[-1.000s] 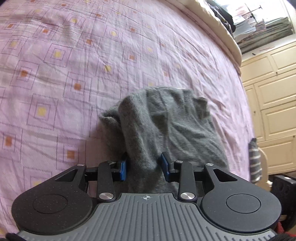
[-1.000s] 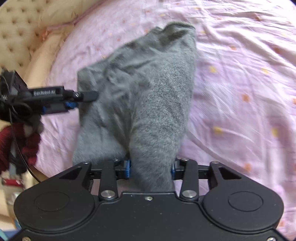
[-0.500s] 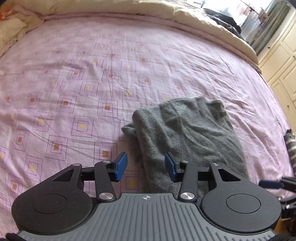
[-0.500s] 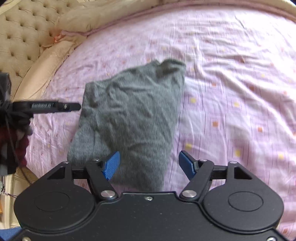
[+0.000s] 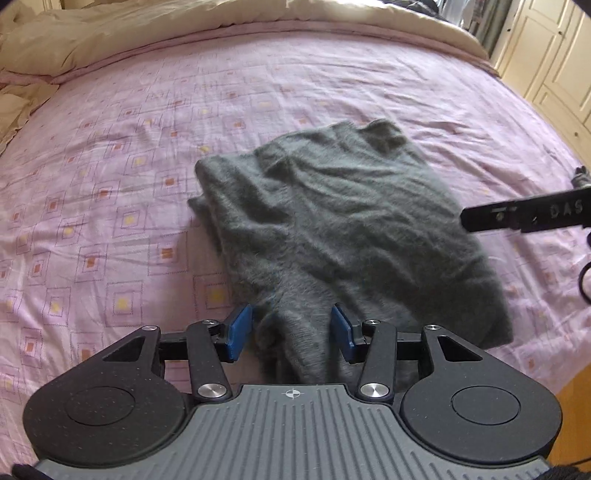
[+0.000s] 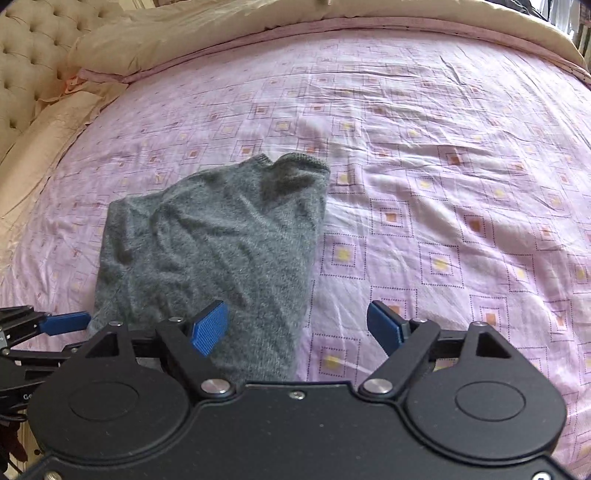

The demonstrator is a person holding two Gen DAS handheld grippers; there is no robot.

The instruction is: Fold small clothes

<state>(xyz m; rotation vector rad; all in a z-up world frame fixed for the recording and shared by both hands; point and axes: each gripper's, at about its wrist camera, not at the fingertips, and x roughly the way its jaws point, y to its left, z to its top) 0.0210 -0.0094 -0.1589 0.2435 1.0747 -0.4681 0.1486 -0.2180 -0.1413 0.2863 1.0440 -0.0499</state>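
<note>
Left wrist view shows a bed covered by a pink bedsheet [image 5: 110, 177] printed with small squares, a cream duvet [image 5: 155, 33] bunched along its far edge. On the sheet lies a folded grey sweater [image 5: 343, 229], rumpled, its near edge reaching between the blue pads of the left gripper [image 5: 291, 328], whose jaws stand apart and clamp nothing. From the right wrist view, the sweater [image 6: 218, 251] lies left of centre, its collar at the far end. The right gripper [image 6: 299, 325] is spread wide, its left pad over the knit, its right pad over bare sheet.
</note>
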